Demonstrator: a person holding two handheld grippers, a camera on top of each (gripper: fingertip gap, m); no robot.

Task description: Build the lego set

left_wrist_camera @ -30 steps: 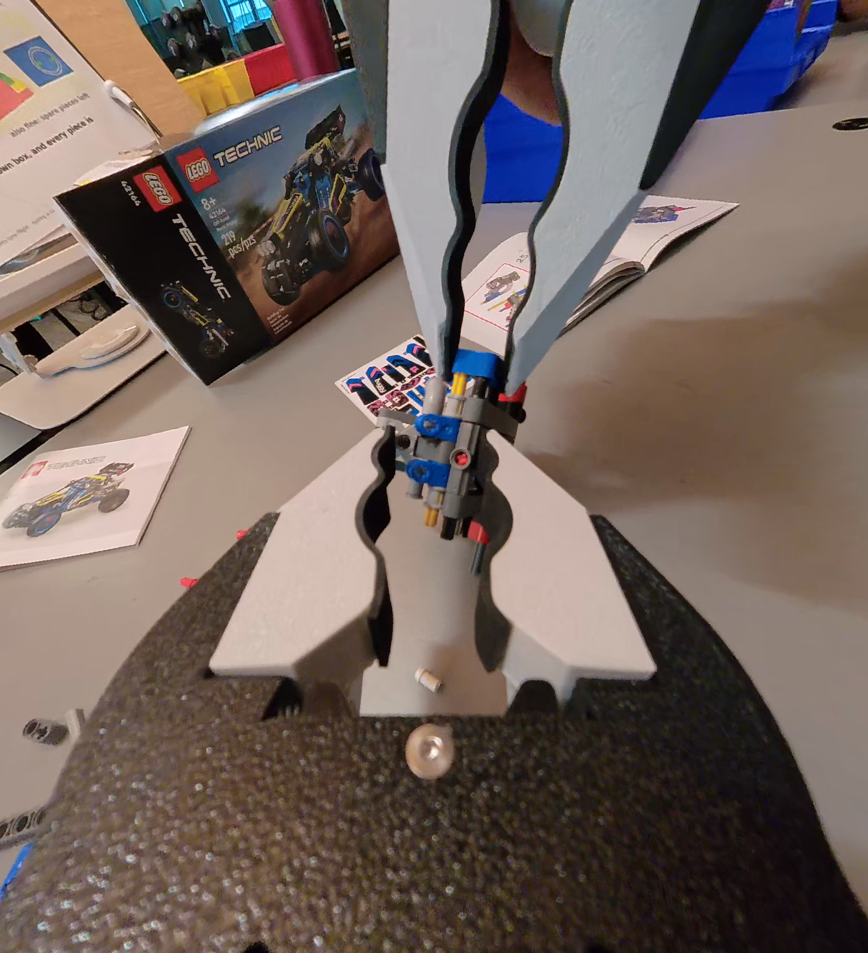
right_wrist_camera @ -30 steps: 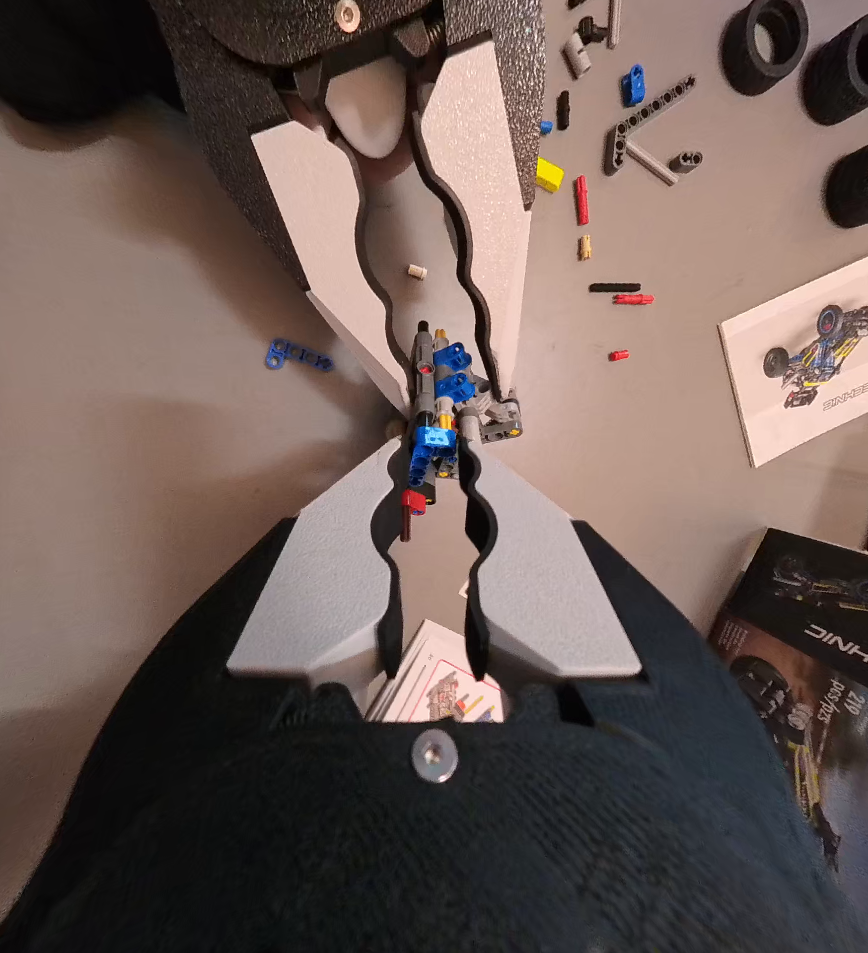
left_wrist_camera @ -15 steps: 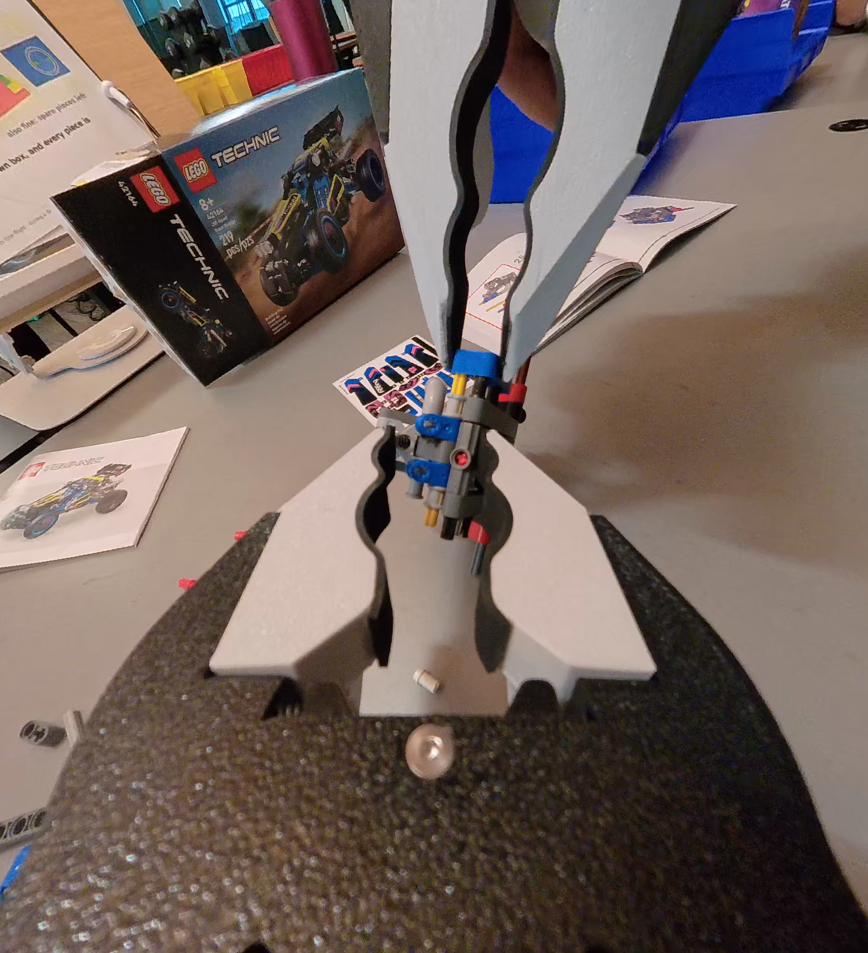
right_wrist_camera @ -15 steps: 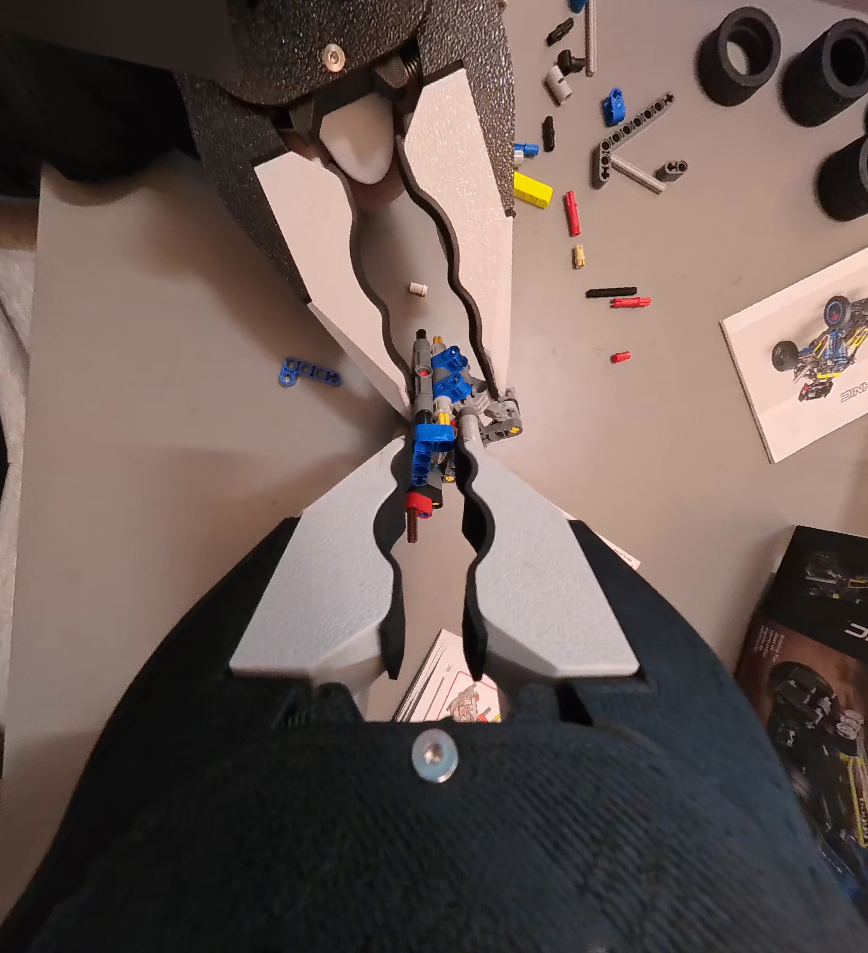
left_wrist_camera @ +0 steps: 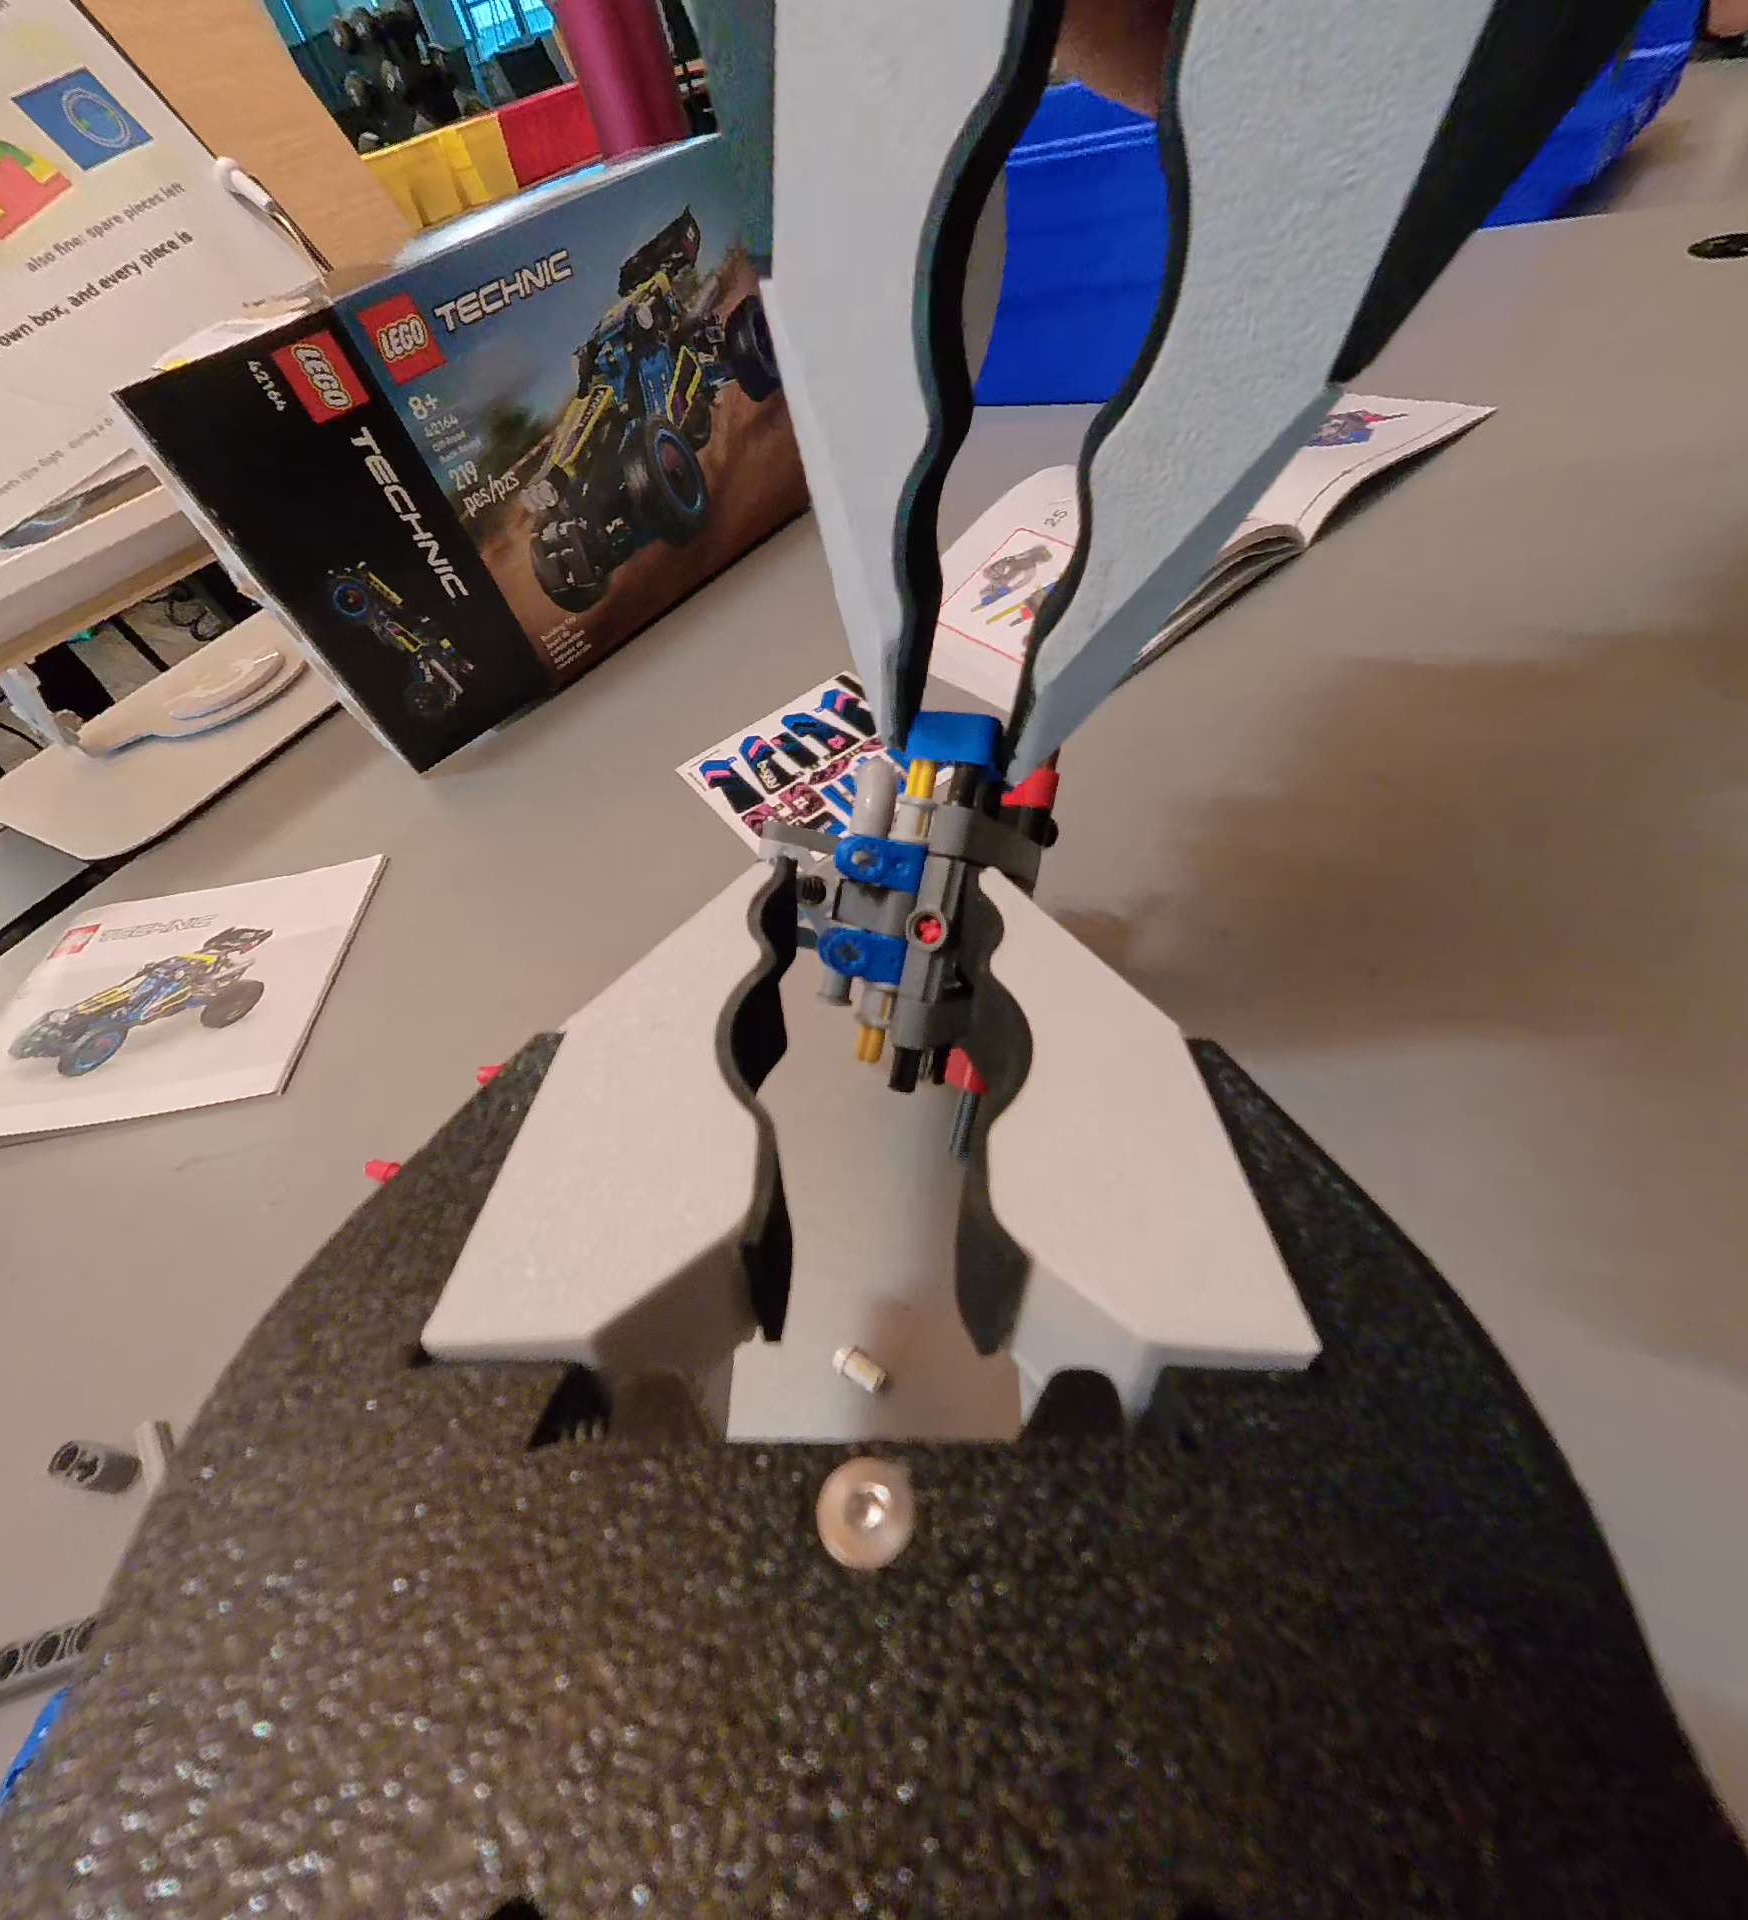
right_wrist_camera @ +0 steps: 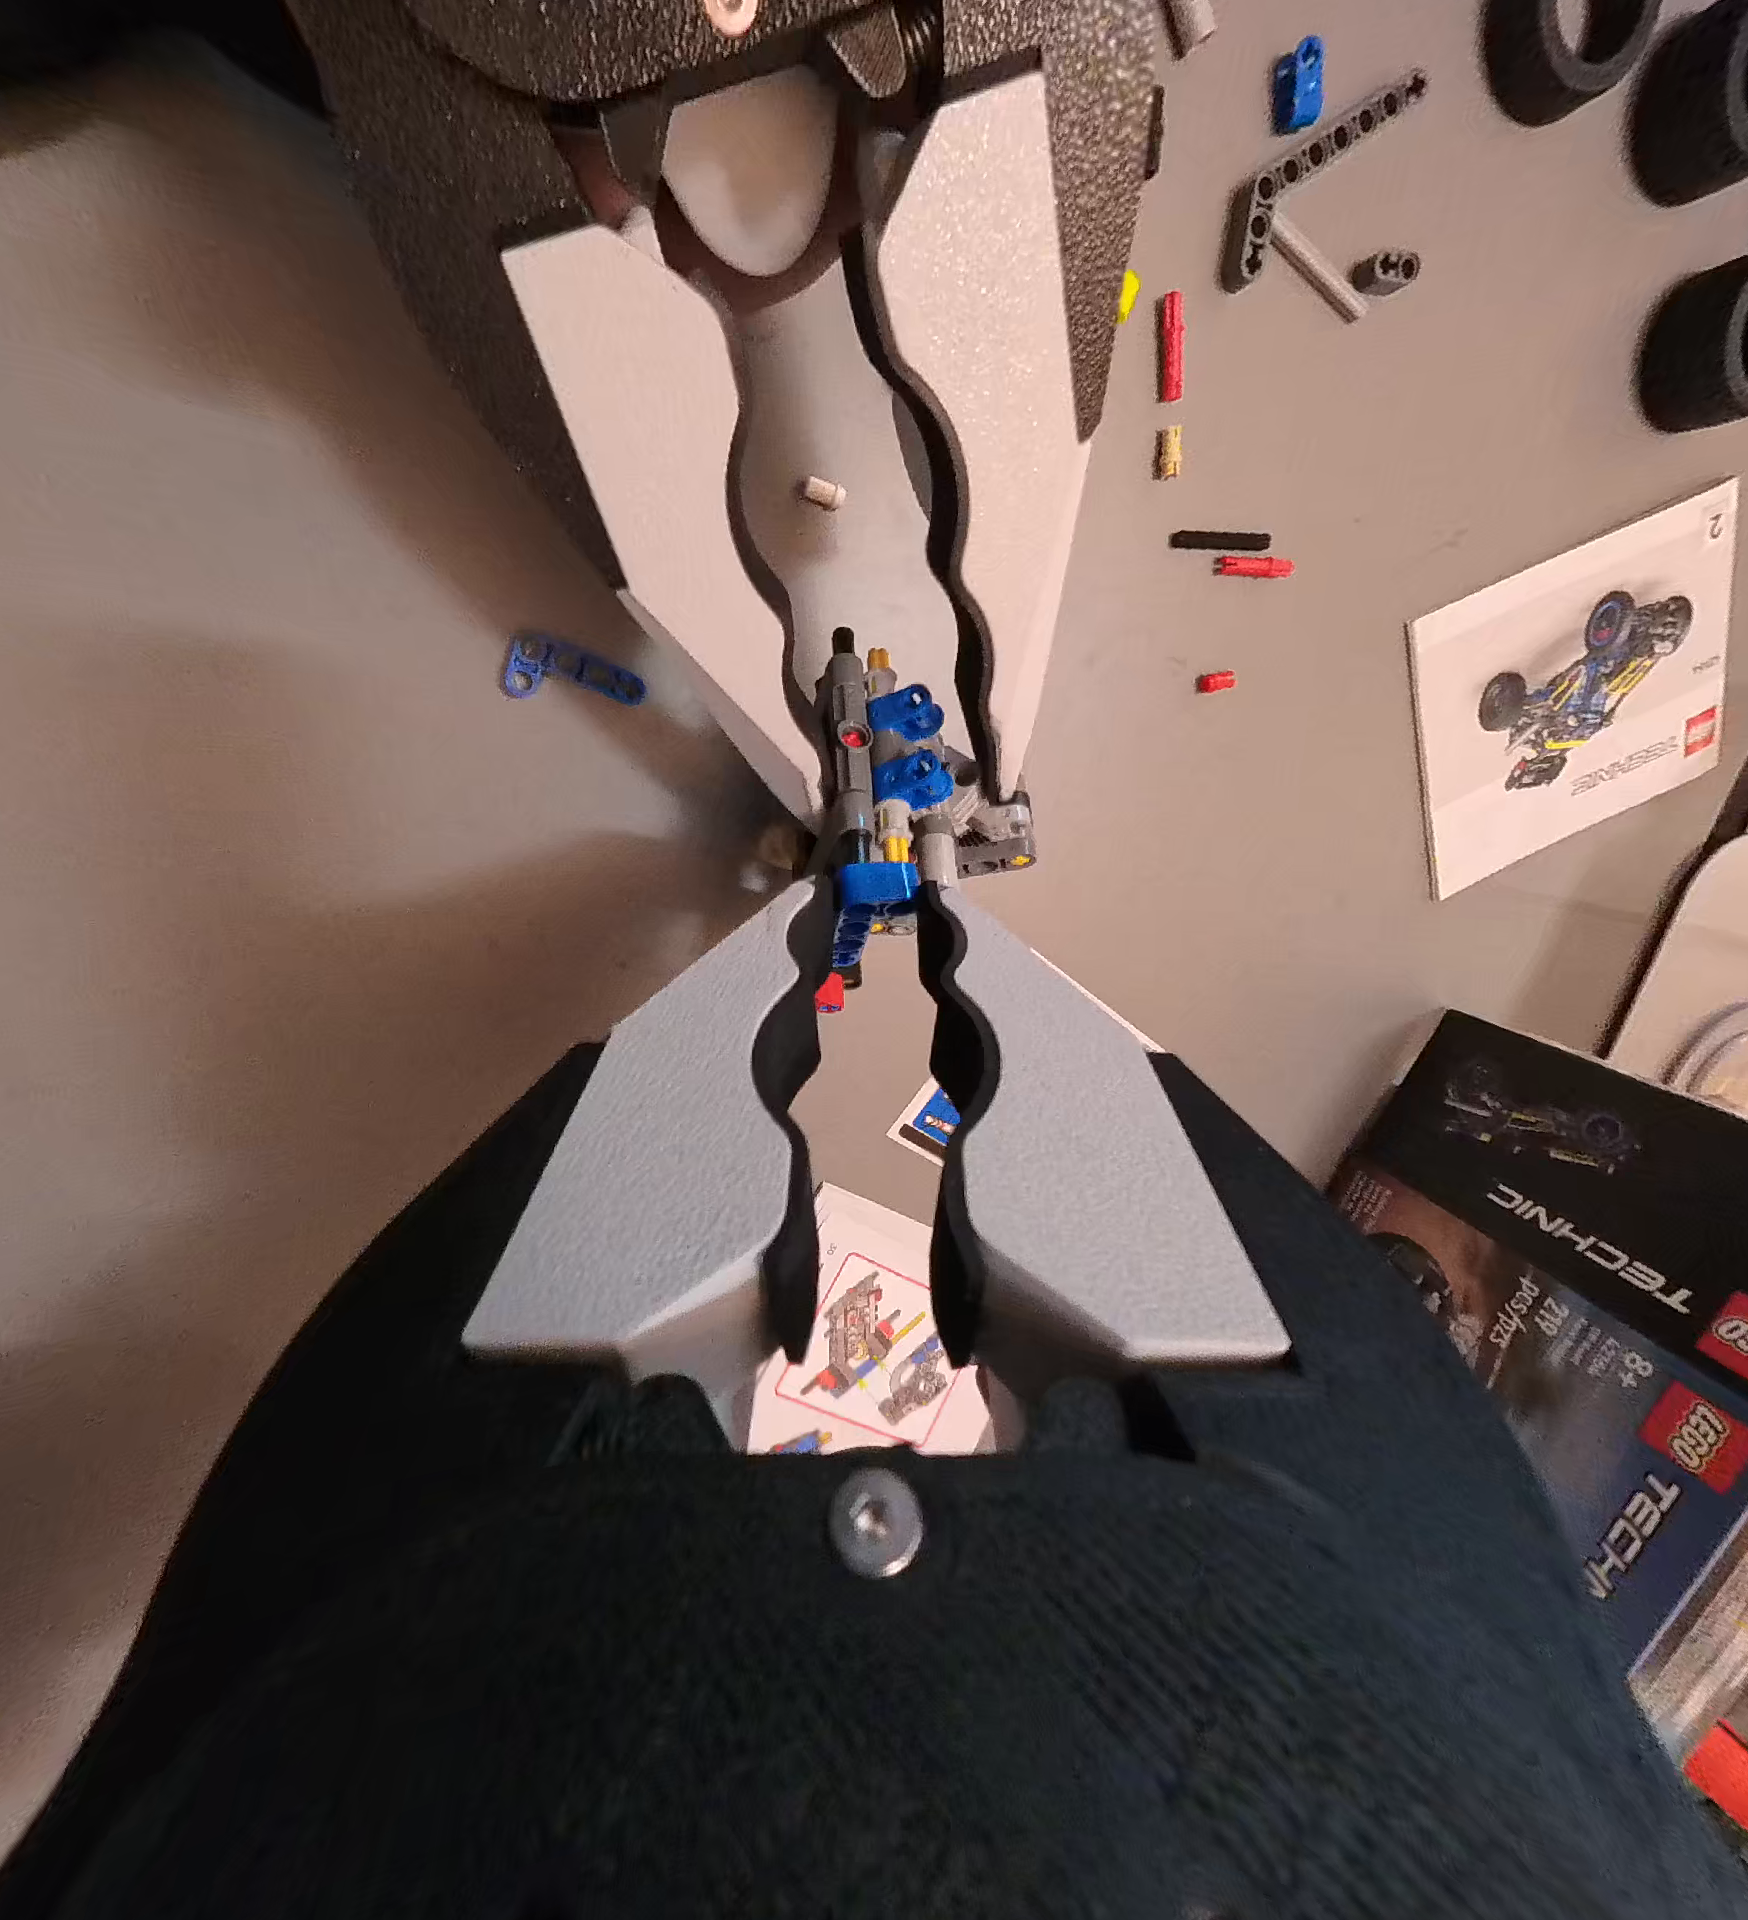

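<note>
A set box [left_wrist_camera: 454, 499] stands at the far left of the grey worktop [left_wrist_camera: 1472, 935] in the left wrist view, its contents hidden; a blue bin [left_wrist_camera: 1078, 239] sits far behind the grippers, its inside also out of sight.

Counted in the right wrist view, going left to right: one loose blue link [right_wrist_camera: 571, 670], one small white pin [right_wrist_camera: 822, 492] lying between the other gripper's fingers, three red pins (the longest [right_wrist_camera: 1171, 345]), one tan pin [right_wrist_camera: 1168, 453], one black axle [right_wrist_camera: 1219, 539], one grey angled beam [right_wrist_camera: 1311, 177], one blue connector [right_wrist_camera: 1297, 69], and four black tyres [right_wrist_camera: 1743, 343] at the far right. Two booklets show: a closed one [right_wrist_camera: 1566, 686] and an open one [left_wrist_camera: 1254, 509], plus one sticker sheet [left_wrist_camera: 797, 758].

The partly built assembly [left_wrist_camera: 901, 914], grey with blue, yellow and red parts, hangs above the worktop's middle, held at both ends. The left gripper [left_wrist_camera: 880, 925] reaches forward from the near side, its jaws pinching the assembly's near end at the tips. The right gripper [right_wrist_camera: 875, 904] points straight down from above in the left wrist view, tip to tip with the left, its jaws pressed onto the blue block at the assembly's top.
</note>
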